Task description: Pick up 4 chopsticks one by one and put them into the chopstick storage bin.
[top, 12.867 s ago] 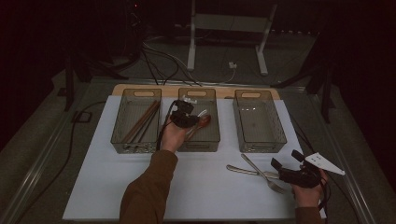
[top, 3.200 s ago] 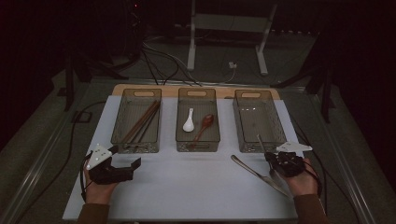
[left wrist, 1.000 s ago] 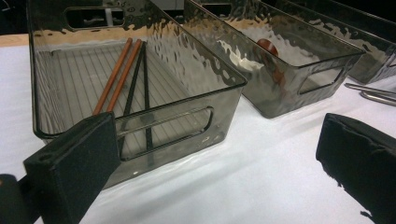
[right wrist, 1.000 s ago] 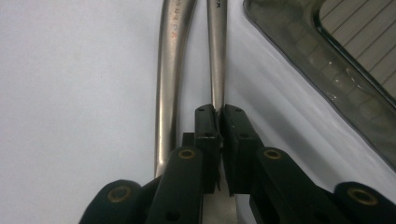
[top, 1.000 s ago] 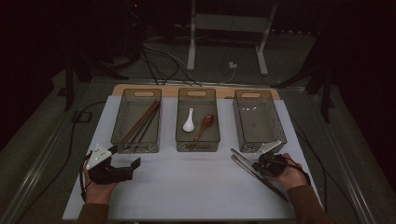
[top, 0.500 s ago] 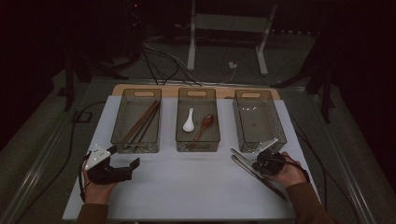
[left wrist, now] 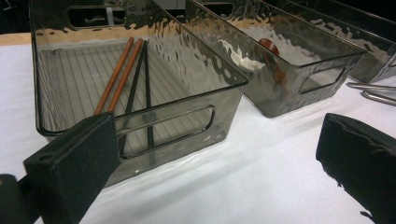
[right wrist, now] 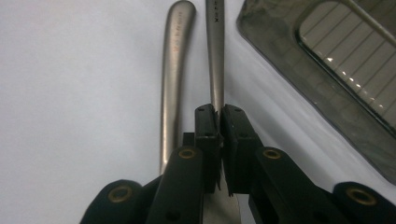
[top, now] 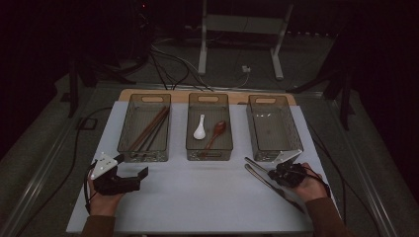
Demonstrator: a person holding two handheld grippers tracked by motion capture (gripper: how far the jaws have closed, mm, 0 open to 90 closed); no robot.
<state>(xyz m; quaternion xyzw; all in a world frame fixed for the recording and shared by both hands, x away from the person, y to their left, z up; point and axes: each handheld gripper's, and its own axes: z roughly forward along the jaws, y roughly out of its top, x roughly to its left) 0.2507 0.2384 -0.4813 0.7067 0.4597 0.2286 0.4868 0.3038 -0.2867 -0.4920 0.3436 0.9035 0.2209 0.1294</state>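
**Right claw has one of the metal handles, empty bin is right there**

So we've got three smoked-plastic bins lined up along the far edge of the white mat (top: 197, 197). The left bin (top: 144, 153) has the chopsticks (top: 148, 131) in it, the middle bin (top: 209, 148) has a white spoon (top: 199, 128) and a brown spoon (top: 217, 132), and the right bin (top: 274, 148) looks empty. It reads to us like sorting cutlery by type, which would explain why that last bin is sitting bare.

Near the mat's front right corner we have two metal utensils lying side by side, just in front of the right bin. The right gripper (right wrist: 219, 140) is pinched tight on the thin handle (right wrist: 215, 56) of one of them, jaws basically together with only the metal strip between them. The wider handle (right wrist: 173, 60) lies just beside it on the mat, untouched. Grabbing it partway along the handle makes sense to us: it's flat on the mat, so the narrow shaft is the easiest bit to nip. We can't tell whether it's a fork, knife or spoon, since the business end is hidden.

The left gripper (left wrist: 210, 163) sits near the front left corner with its jaws wide apart and nothing in them, parked facing the left bin, probably just keeping out of the way.

Our guess for next: lift and drop it in the right bin.
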